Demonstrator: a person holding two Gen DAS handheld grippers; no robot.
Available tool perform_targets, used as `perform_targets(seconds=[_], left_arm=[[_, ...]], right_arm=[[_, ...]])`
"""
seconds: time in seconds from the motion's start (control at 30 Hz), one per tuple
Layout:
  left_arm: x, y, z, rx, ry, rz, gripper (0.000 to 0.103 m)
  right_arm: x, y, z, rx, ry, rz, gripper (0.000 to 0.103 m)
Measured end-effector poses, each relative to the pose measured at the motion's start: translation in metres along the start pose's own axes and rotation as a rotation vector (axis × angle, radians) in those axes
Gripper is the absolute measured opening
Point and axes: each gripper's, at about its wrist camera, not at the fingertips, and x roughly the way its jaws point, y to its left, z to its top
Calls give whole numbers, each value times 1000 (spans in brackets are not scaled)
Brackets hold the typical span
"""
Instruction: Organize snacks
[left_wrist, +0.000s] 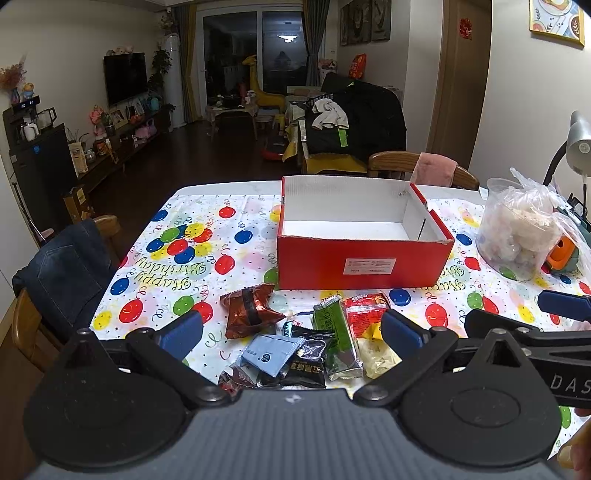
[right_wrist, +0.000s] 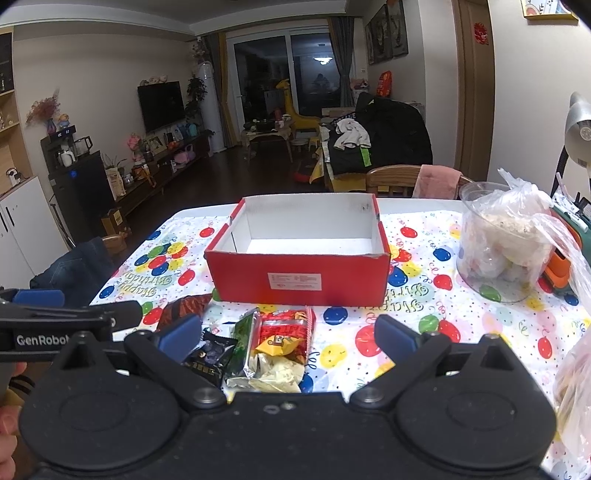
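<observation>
An open red box (left_wrist: 360, 264) with a white, empty inside stands mid-table; it also shows in the right wrist view (right_wrist: 299, 278). In front of it lies a pile of snacks: a brown packet (left_wrist: 249, 310), a green bar (left_wrist: 334, 332), a red and yellow bag (left_wrist: 367, 312), a light blue sachet (left_wrist: 269, 354) and a black packet (left_wrist: 310, 363). My left gripper (left_wrist: 291, 332) is open and empty, just above the pile. My right gripper (right_wrist: 288, 336) is open and empty, over the red and yellow bag (right_wrist: 284, 332) and green bar (right_wrist: 243, 339).
A balloon-print tablecloth (left_wrist: 207, 254) covers the table. A clear tub with a plastic bag (left_wrist: 517, 229) stands at the right, with an orange object (left_wrist: 561, 254) behind it. Chairs stand at the left (left_wrist: 62, 273) and far side (left_wrist: 424, 168). A lamp (left_wrist: 580, 136) is at the right.
</observation>
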Motion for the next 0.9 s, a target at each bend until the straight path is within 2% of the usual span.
perform_targets(seconds=[0.9], left_arm=[[0, 6, 2, -9, -8, 6, 103]], right_arm=[[3, 2, 1, -14, -5, 17, 100]])
